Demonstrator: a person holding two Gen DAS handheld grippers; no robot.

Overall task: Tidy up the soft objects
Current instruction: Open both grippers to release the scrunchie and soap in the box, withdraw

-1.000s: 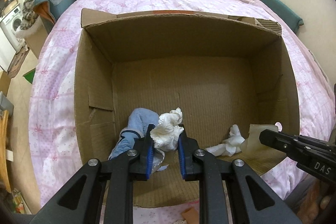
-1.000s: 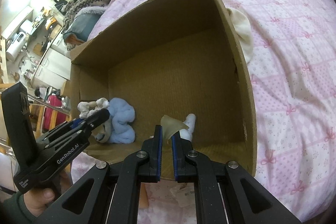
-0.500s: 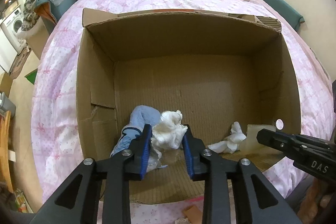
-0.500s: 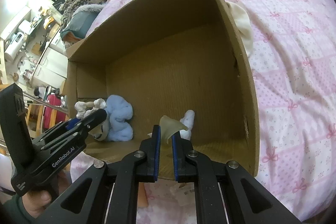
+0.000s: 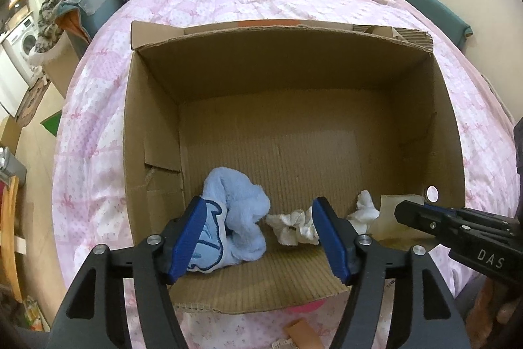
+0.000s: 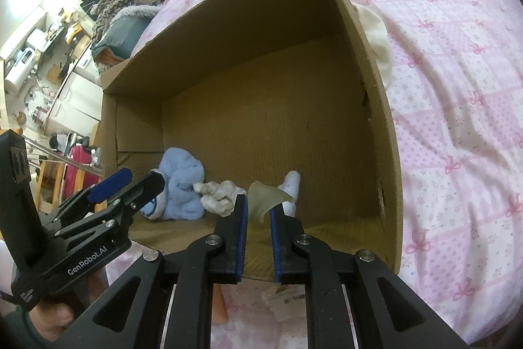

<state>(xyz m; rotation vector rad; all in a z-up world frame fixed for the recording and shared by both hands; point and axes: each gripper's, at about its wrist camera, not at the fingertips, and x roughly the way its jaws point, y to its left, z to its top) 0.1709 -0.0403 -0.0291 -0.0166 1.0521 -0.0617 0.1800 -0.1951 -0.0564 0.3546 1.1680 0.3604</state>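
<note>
The white crumpled cloth (image 5: 292, 223) lies on the floor of the cardboard box (image 5: 153, 133), near its front wall, touching the light blue plush (image 5: 233, 226) at its 9 o'clock. The left gripper (image 5: 258, 234) hangs over them with its jaws spread wide, holding nothing. At 3 o'clock, the right gripper (image 6: 258, 211) has its jaws drawn in on a pale translucent sheet (image 6: 263, 195); whether the pads truly pinch it cannot be told. Only the right wrist view shows a cream cloth (image 6: 376, 35) outside the box's right wall, on the pink quilt (image 6: 457, 87). Only the left wrist view shows a teal cushion (image 5: 418, 2) at 1 o'clock.
</note>
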